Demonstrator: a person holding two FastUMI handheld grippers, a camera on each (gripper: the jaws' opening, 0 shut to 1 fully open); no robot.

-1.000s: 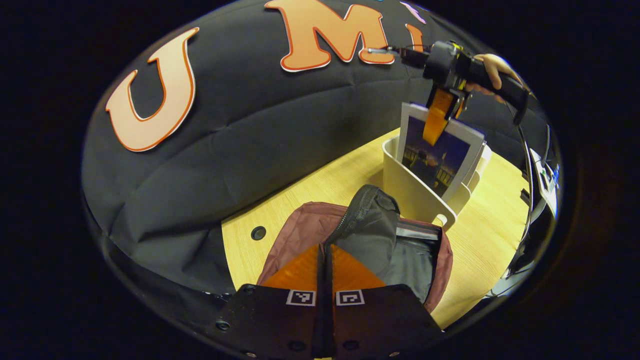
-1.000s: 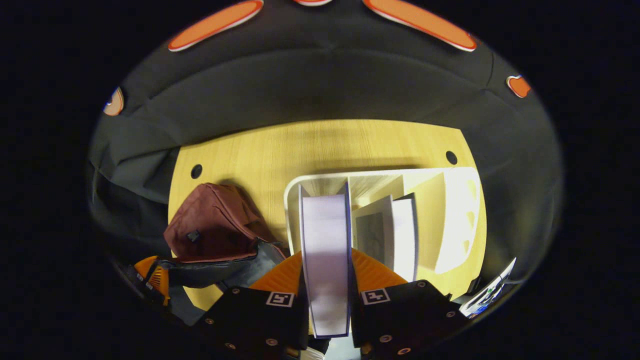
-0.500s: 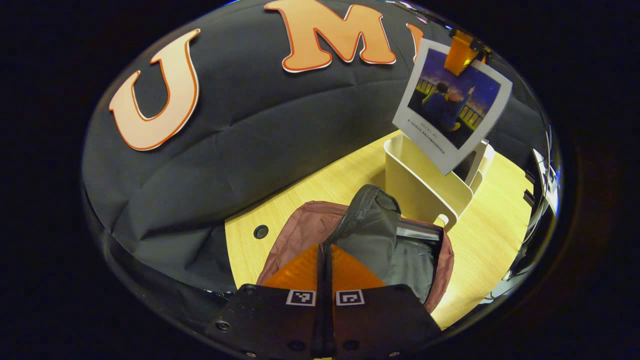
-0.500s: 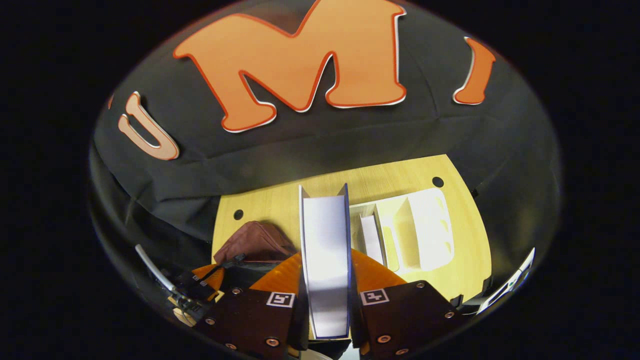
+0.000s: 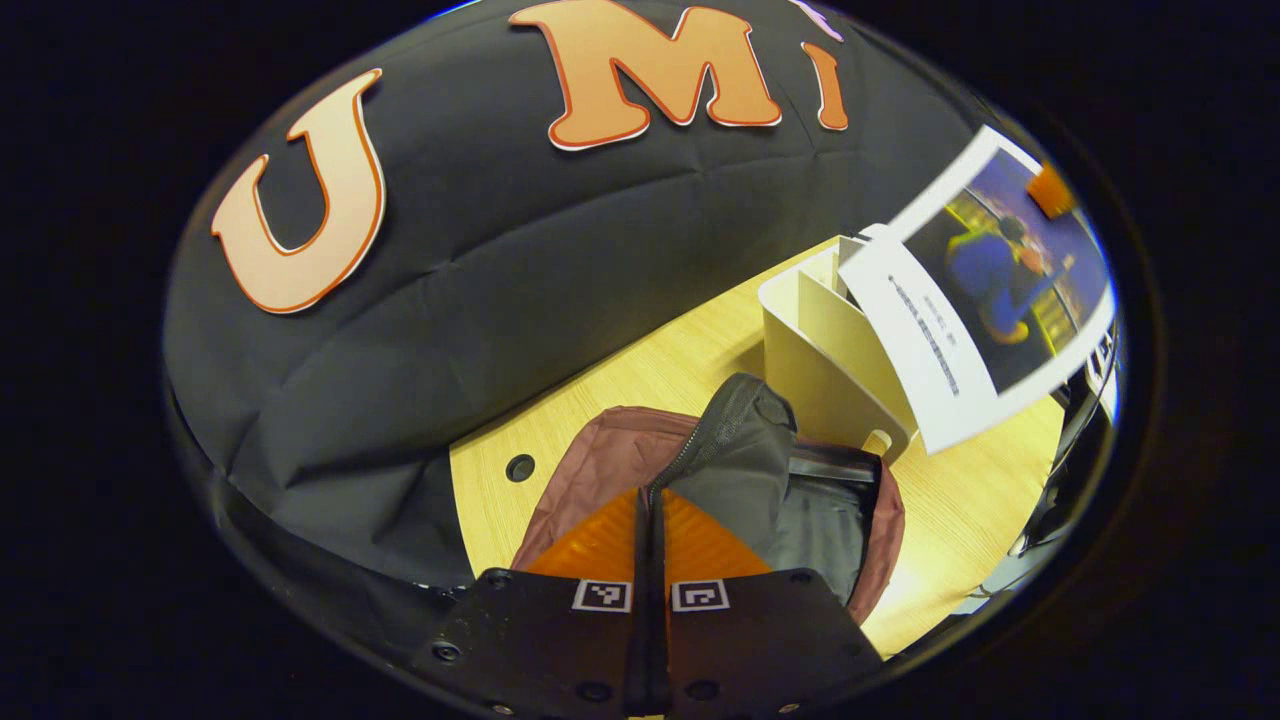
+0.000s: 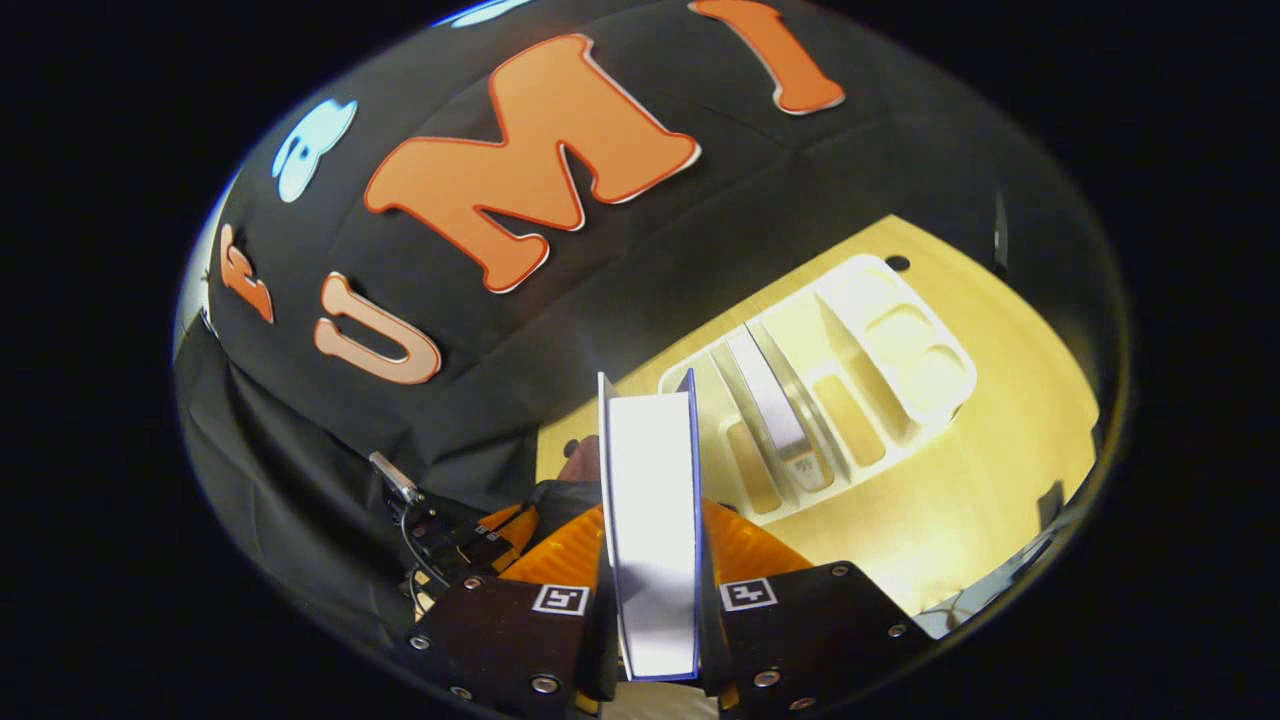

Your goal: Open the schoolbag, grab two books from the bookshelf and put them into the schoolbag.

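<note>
The book (image 5: pixel 985 290) is showing a line of print on its white cover margin, but it is too small for reading.

We see the book (image 5: pixel 985 290) lifted clear of the white bookshelf (image 5: pixel 820 340), where a second ago it stood in the end slot; it now hangs tilted in the air above the shelf's near end. The right gripper (image 6: pixel 650 560), clamped on it, has risen and swung, so the bookshelf sits farther off and skewed in the right gripper view.
</note>
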